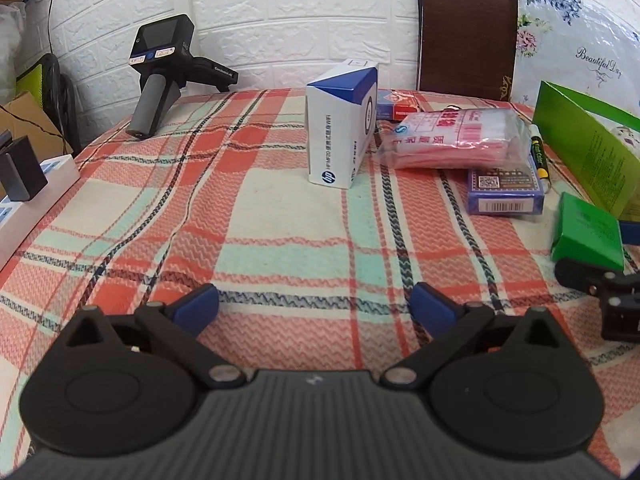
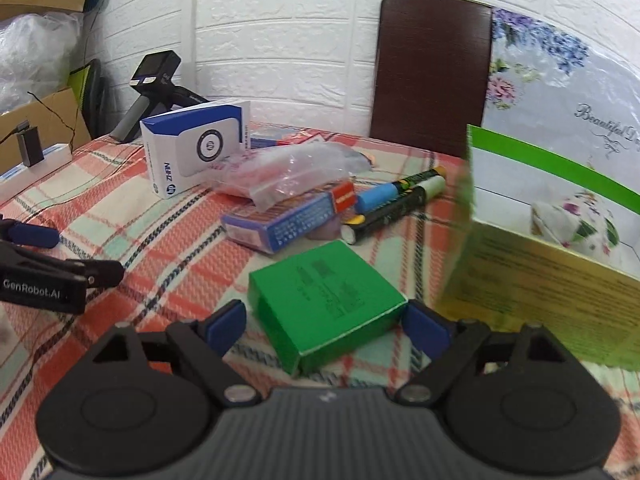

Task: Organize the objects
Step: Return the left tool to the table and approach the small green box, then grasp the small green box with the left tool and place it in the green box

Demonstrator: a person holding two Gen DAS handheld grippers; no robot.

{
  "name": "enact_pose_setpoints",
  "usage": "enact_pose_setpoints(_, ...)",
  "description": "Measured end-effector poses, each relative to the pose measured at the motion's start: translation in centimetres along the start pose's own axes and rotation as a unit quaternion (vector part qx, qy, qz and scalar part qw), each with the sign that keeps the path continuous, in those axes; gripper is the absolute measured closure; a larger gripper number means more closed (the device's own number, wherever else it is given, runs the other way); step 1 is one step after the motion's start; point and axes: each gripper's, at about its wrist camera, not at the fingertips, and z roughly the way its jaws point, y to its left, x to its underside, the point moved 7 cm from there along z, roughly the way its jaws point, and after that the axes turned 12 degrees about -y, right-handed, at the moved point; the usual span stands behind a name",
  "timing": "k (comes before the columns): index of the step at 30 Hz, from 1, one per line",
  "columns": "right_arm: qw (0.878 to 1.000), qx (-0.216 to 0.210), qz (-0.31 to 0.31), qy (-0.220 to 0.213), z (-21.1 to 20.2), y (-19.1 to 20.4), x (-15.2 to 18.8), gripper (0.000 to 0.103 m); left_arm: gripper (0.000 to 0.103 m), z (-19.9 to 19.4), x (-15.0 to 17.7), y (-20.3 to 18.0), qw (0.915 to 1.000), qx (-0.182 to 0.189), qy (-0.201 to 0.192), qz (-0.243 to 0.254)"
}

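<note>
A small green box sits between the blue pads of my right gripper, which is shut on it just above the plaid cloth. In the left wrist view the same green box shows at the right edge. My left gripper is wide open over bare cloth with nothing between its fingers. Farther back stand a white and blue box, a bag of red-printed packets, a blue card box and markers.
A tall green carton stands close on the right of the small box. A black handheld device rests at the back left, a white power strip at the left edge, and a brown chair back behind the table.
</note>
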Motion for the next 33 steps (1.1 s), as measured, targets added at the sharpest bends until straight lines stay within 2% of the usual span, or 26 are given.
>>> enact_pose_setpoints(1, 1.0, -0.007, 0.0, 0.0, 0.1, 0.2, -0.1, 0.023, 0.0, 0.0, 0.0, 0.0, 1.0, 0.001, -0.001, 0.0)
enact_pose_setpoints(3, 1.0, -0.013, -0.003, -0.001, 0.2, 0.7, -0.1, 0.024, 0.0, 0.0, 0.0, 0.1, 1.0, 0.002, -0.001, -0.002)
enact_pose_setpoints(14, 0.996, -0.077, -0.035, 0.0, 0.2, 5.6, -0.3, 0.024, 0.0, 0.0, -0.1, 2.0, 0.9999, -0.009, 0.0, -0.014)
enact_pose_setpoints(17, 0.994, -0.098, -0.049, -0.002, 0.2, 7.4, -0.4, 0.032, 0.0, -0.1, 0.0, 3.3, 0.9996, -0.005, 0.003, -0.026)
enact_pose_setpoints(19, 0.992, -0.112, -0.055, -0.003, 0.2, 8.5, -0.5, 0.038, 0.004, -0.5, 0.0, 3.9, 0.9993, 0.01, 0.001, -0.037)
enact_pose_setpoints(21, 0.99, -0.125, -0.063, -0.005, 0.2, 9.8, -0.6, 0.039, 0.008, -0.9, -0.2, 4.4, 0.9986, 0.026, -0.001, -0.047)
enact_pose_setpoints(25, 0.986, -0.149, -0.079, -0.009, 0.7, 12.2, -0.8, 0.04, 0.03, -1.3, -1.1, 5.8, 0.994, 0.057, 0.002, -0.093)
enact_pose_setpoints(28, 0.982, -0.168, -0.082, -0.009, 1.0, 13.9, -1.0, 0.041, 0.044, -0.8, -2.1, 5.7, 0.9849, 0.115, 0.011, -0.129)
enact_pose_setpoints(31, 0.973, -0.207, -0.101, -0.014, 0.8, 15.7, -1.0, 0.041, 0.045, -0.3, -2.4, 4.6, 0.9788, 0.163, 0.022, -0.122)
enact_pose_setpoints(33, 0.97, -0.218, -0.108, -0.015, 0.7, 16.1, -1.0, 0.041, 0.053, 0.0, -2.0, 4.1, 0.9763, 0.183, 0.034, -0.11)
